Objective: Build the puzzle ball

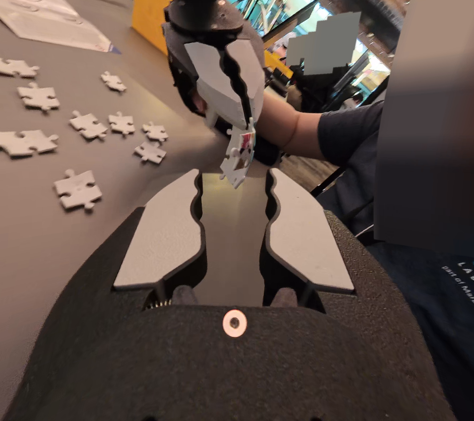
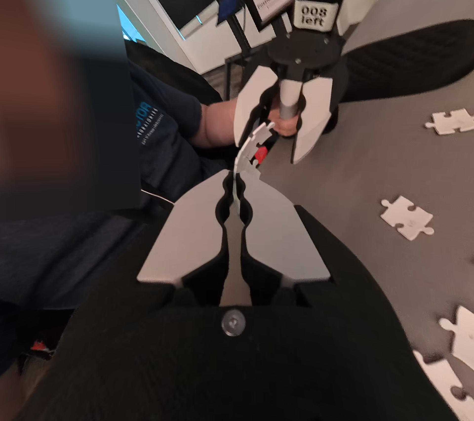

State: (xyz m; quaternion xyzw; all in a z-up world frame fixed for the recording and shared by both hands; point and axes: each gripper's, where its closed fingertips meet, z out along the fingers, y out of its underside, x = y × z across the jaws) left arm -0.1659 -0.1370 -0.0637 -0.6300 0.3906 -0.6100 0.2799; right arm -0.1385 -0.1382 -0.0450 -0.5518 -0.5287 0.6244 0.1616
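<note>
My right gripper (image 2: pixel 236 176) is shut on a curved strip of joined puzzle pieces (image 2: pixel 252 145), white on the back and printed in colour on the front. In the left wrist view the right gripper (image 1: pixel 247 124) points down and the strip (image 1: pixel 238 156) hangs from its tips, just beyond my left gripper (image 1: pixel 234 174). The left gripper is open and empty. In the right wrist view the left gripper (image 2: pixel 268 152) faces mine, and the strip's far end lies close to one of its fingers (image 2: pixel 246 111). Whether they touch is unclear.
Several loose white puzzle pieces (image 1: pixel 77 189) lie face down on the grey table (image 1: pixel 123 203), more at the right (image 2: pixel 407 218). A paper sheet (image 1: pixel 43 11) and a yellow box (image 1: pixel 148 11) sit at the far side. A person's arm (image 1: pixel 295 129) and dark shirt are close by.
</note>
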